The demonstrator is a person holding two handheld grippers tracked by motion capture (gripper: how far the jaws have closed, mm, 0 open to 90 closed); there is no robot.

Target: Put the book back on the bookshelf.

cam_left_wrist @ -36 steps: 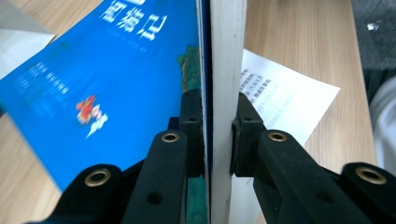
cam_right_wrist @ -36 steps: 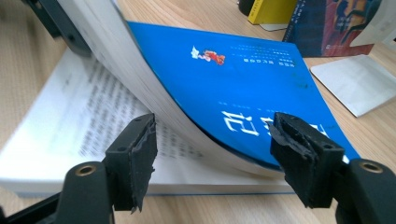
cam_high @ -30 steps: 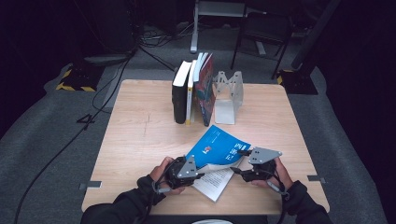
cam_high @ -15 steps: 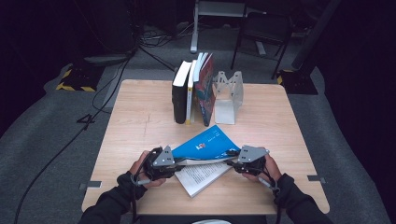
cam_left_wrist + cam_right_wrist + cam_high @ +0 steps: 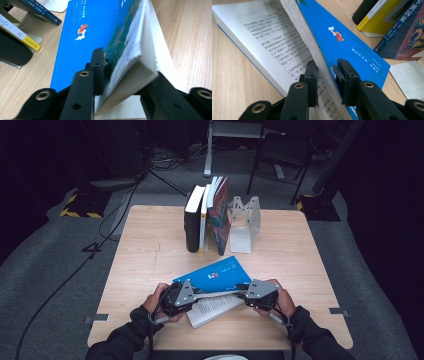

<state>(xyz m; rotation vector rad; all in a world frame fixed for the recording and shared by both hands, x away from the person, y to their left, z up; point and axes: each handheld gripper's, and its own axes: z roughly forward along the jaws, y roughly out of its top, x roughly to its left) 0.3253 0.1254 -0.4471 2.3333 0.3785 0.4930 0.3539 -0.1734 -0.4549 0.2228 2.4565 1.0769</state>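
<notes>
the left gripper [image 5: 192, 296] sat at the near edge of the table [image 5: 150, 250], its jaws clamped on the lifted half of the blue book [image 5: 212, 275]; in the left gripper view one pad pressed on the blue cover and the other jaw lay under the thick block of pages, so it was pinching that whole raised part. the right gripper [image 5: 245, 296] faced it from the other side, and its jaws had just been closing further, with the blue cover and a thin sheaf of pages between them; in the right gripper view the pads [image 5: 312, 75] sat on either side of that sheaf and looked pressed onto it. the book lay open near the person's side of the table, between the two hands, its cover part tilted up while the lower pages [image 5: 212, 309] with printed text rested flat on the wood. farther back, towards the middle of the table, a row of upright books [image 5: 205, 217] stood just beside a pale metal bookend [image 5: 245, 222], the rightmost of them leaning slightly. beyond the table were dark floor, cables [image 5: 125, 195] and a chair [image 5: 280, 155].
</notes>
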